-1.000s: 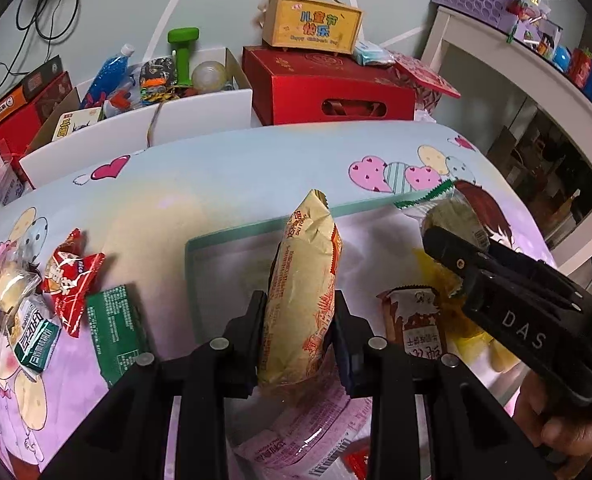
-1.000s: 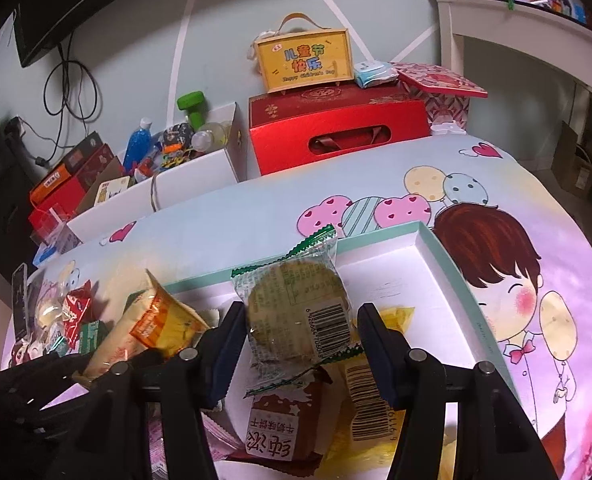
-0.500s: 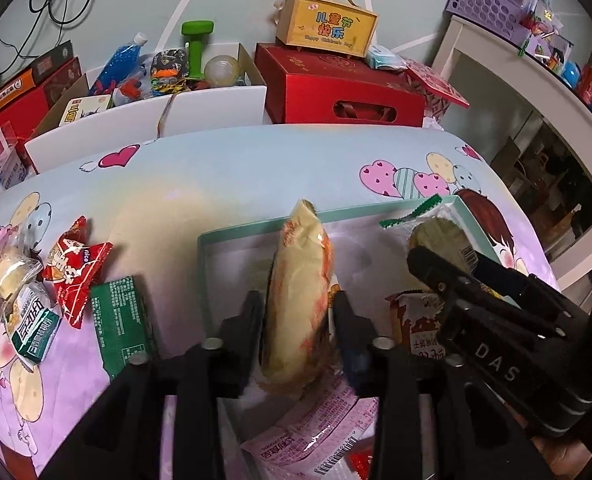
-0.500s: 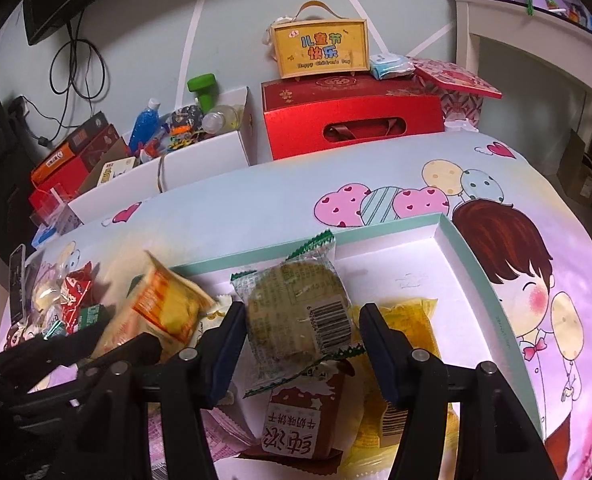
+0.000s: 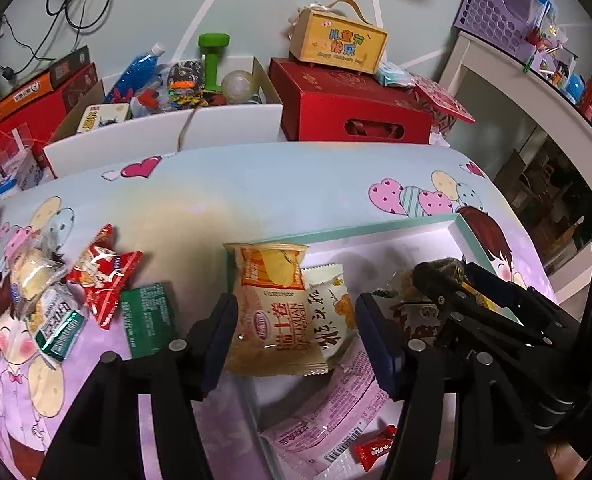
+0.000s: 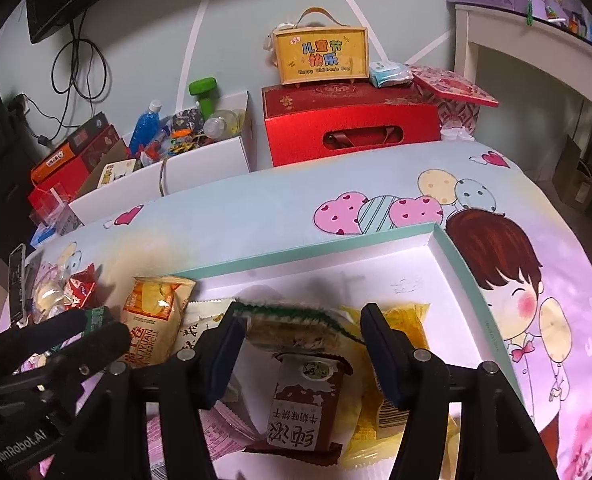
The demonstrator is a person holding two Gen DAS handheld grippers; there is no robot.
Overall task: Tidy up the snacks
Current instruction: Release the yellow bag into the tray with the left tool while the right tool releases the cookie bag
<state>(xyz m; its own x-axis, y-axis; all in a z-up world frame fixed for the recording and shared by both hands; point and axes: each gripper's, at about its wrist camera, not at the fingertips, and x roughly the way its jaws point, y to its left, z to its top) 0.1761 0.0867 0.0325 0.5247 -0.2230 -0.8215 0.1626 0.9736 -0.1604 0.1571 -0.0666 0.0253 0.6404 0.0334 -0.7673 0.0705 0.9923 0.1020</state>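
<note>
Left wrist view: since the earlier frame my left gripper [image 5: 296, 336] has spread wide and let go of the orange snack packet [image 5: 271, 308], which now lies flat across the left rim of the teal-edged tray [image 5: 360, 230]; I should nudge it fully inside. Four packets remain on the cloth, left of the tray. Right wrist view: my right gripper [image 6: 302, 346] stands parted, gripping nothing I can see; the green-edged cookie packet [image 6: 291, 326] rests between its fingers upon a brown packet [image 6: 302, 404] and a yellow packet [image 6: 400, 360] inside the tray.
</note>
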